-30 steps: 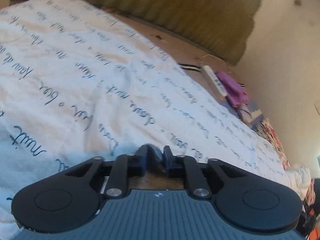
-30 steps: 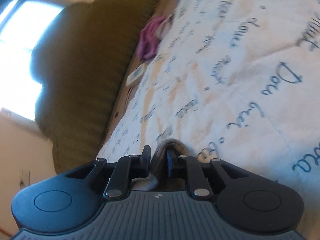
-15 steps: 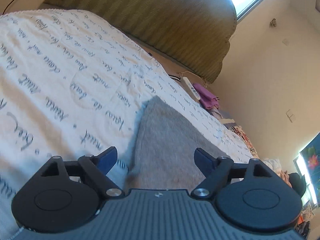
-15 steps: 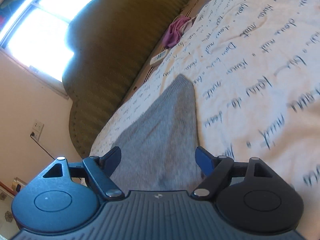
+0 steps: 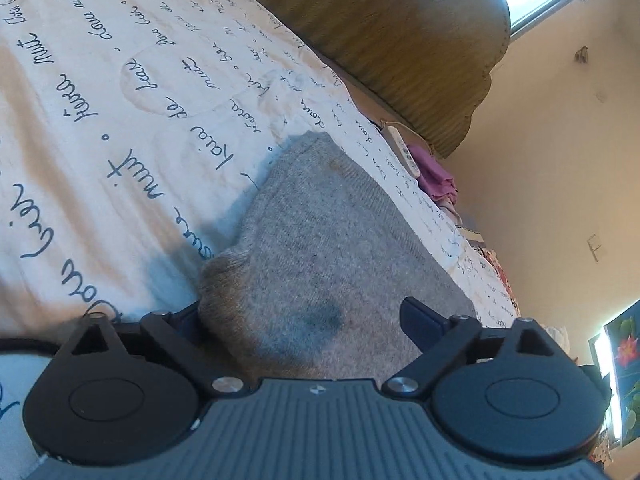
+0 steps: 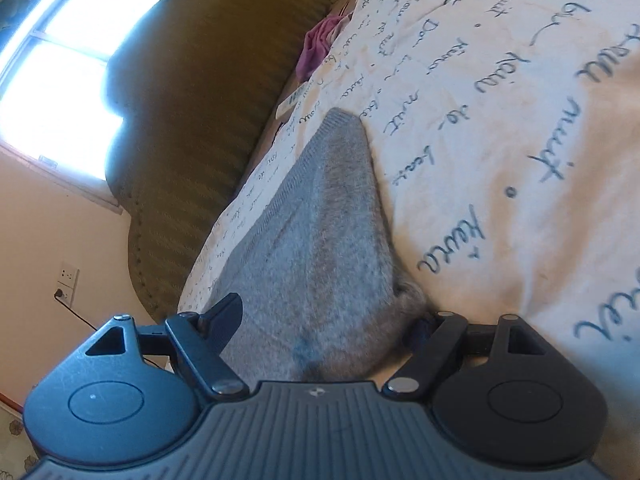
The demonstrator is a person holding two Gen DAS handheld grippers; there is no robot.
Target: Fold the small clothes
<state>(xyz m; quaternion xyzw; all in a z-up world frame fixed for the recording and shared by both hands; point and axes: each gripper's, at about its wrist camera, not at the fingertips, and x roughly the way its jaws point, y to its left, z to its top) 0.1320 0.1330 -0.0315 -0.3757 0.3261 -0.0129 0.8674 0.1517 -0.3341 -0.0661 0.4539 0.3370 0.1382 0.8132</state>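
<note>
A grey knitted garment [image 5: 328, 240] lies folded flat on a white bedspread [image 5: 120, 140] printed with dark handwriting. My left gripper [image 5: 304, 316] is open at its near end, jaws wide apart. Its left finger is half hidden behind a raised fold of the knit, and its right fingertip [image 5: 416, 316] stands clear. In the right wrist view the same garment [image 6: 320, 220] runs away from my right gripper [image 6: 324, 320], which is also open. The cloth lies between and under those fingers, and a bunched edge hides the right one.
An olive ribbed headboard [image 5: 380, 20] runs along the far side of the bed. A white remote [image 5: 402, 150] and a purple cloth [image 5: 434, 174] lie by it. Beyond are a bright window [image 6: 60, 72], a wall socket [image 6: 66, 284] and a flower picture [image 5: 624, 356].
A second ago both grippers were shut on bunches of the grey cloth. Both have opened and let go, then drawn back, and the garment now lies spread on the bed.
</note>
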